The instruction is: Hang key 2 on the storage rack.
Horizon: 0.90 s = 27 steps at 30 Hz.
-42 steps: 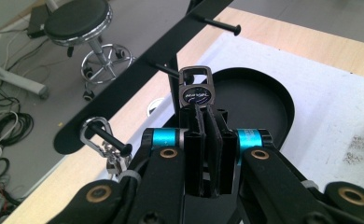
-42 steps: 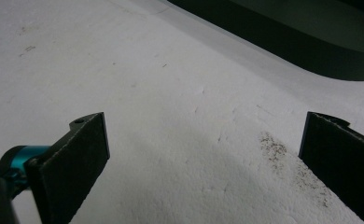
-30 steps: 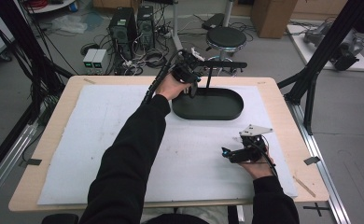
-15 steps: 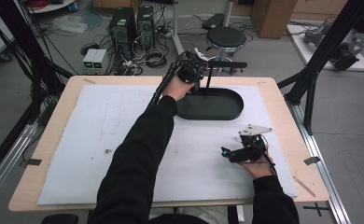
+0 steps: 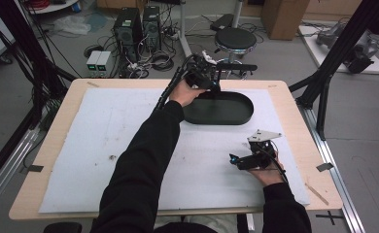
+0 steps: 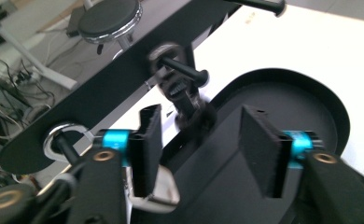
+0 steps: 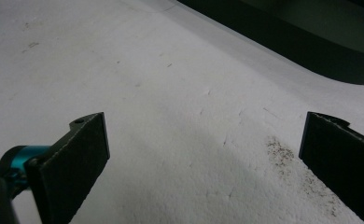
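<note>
left gripper (image 5: 212, 82) is held over the black oval tray (image 5: 236, 116) by its upright post (image 6: 185, 100); jaws just opened, nothing gripped. right gripper (image 5: 241, 160) is rested on the white mat (image 5: 105, 145), jaws wide, empty.

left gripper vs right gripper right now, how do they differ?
The left gripper is raised at the table's far side over the black oval tray; the right gripper lies low on the white mat near the front edge. The left gripper's jaws have just been opening, with a gap between its fingers; the right gripper's fingers stand wider. Both are open with nothing between the fingers.
</note>
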{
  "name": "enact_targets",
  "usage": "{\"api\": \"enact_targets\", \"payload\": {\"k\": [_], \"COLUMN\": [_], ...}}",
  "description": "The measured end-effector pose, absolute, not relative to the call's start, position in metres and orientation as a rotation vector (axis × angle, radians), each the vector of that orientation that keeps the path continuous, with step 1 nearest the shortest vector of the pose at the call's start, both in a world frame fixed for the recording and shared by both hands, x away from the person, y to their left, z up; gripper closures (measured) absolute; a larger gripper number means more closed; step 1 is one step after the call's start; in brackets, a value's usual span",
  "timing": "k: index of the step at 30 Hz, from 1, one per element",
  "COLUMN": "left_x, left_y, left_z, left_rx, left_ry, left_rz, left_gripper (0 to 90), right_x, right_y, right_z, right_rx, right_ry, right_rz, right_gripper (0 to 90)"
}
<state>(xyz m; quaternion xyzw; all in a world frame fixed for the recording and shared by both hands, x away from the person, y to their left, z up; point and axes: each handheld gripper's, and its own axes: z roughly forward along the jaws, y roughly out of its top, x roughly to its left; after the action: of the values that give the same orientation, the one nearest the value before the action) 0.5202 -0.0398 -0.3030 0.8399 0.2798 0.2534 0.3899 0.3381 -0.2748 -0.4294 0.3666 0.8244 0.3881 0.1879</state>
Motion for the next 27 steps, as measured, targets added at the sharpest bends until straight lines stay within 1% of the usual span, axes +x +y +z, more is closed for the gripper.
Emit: {"api": "enact_targets", "payload": {"k": [4,5,6,9,10,12,14,16,21,27], "left_x": [0.518,0.517,0.517,0.514,0.513,0.512,0.511,0.51,0.5,0.49], "left_y": [-0.038,-0.037,-0.036,-0.036,-0.036,-0.035,-0.033,-0.03,-0.023,-0.004], "left_z": [-0.304,-0.304,-0.305,-0.306,-0.307,-0.309,-0.309,-0.309,-0.309,-0.31], "left_rx": [2.157,2.168,2.181,2.2,2.204,2.211,2.208,2.2,2.19,2.161], "left_ry": [0.652,0.639,0.624,0.593,0.593,0.592,0.601,0.6,0.585,0.591], "left_rz": [0.591,0.56,0.53,0.485,0.477,0.441,0.372,0.324,0.329,0.331], "left_gripper": [35.6,31.8,25.7,10.6,7.1,5.5,1.7,1.7,1.7,1.7], "right_x": [0.337,0.337,0.337,0.338,0.338,0.338,0.338,0.338,0.338,0.338], "right_y": [-0.275,-0.275,-0.276,-0.275,-0.275,-0.275,-0.274,-0.274,-0.274,-0.274], "right_z": [-0.429,-0.429,-0.429,-0.429,-0.429,-0.429,-0.429,-0.428,-0.429,-0.429], "right_rx": [1.038,1.042,1.04,1.041,1.042,1.043,1.041,1.036,1.034,1.046], "right_ry": [2.317,2.318,2.318,2.321,2.325,2.33,2.33,2.33,2.331,2.333], "right_rz": [1.093,1.094,1.095,1.092,1.09,1.088,1.094,1.093,1.087,1.088], "right_gripper": [0.9,0.9,0.9,0.9,0.9,1.8,2.1,2.2,2.1,2.1]}}
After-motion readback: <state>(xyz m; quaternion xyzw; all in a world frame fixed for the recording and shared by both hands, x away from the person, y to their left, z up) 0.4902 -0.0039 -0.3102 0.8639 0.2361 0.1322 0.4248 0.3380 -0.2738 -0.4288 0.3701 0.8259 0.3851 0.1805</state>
